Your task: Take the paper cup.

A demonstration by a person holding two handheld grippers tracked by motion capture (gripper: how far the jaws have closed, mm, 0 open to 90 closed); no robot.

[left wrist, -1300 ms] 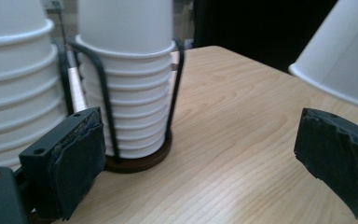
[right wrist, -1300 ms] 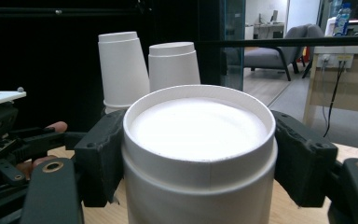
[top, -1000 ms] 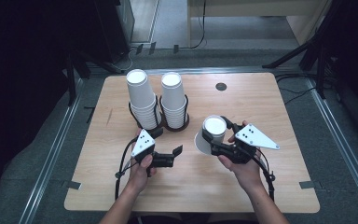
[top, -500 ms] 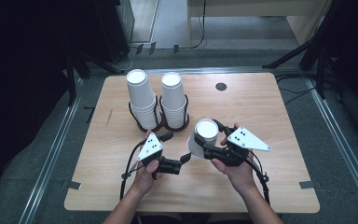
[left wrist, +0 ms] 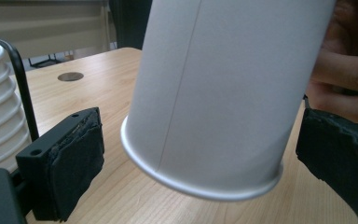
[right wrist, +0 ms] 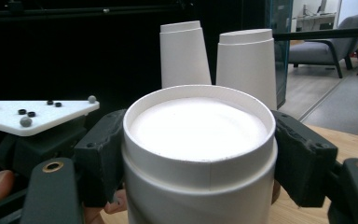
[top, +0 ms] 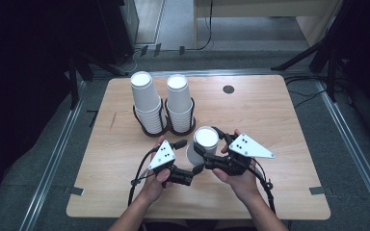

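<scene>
We see a smooth matt paper cup [left wrist: 223, 93]; a pale wood-grain table [top: 279, 120]; rough black foam-like pads [left wrist: 77, 163] on the jaws.

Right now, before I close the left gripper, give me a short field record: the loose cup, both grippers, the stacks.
loose cup: white paper cup, upside down, tilted, rim lifted off the table
right gripper: jaws pressed on the cup near its closed base end
left gripper: open, jaws either side of the cup's rim end, gaps visible on both sides
stacks: two stacks of inverted white cups, left stack and right stack, each in a black wire holder
</scene>
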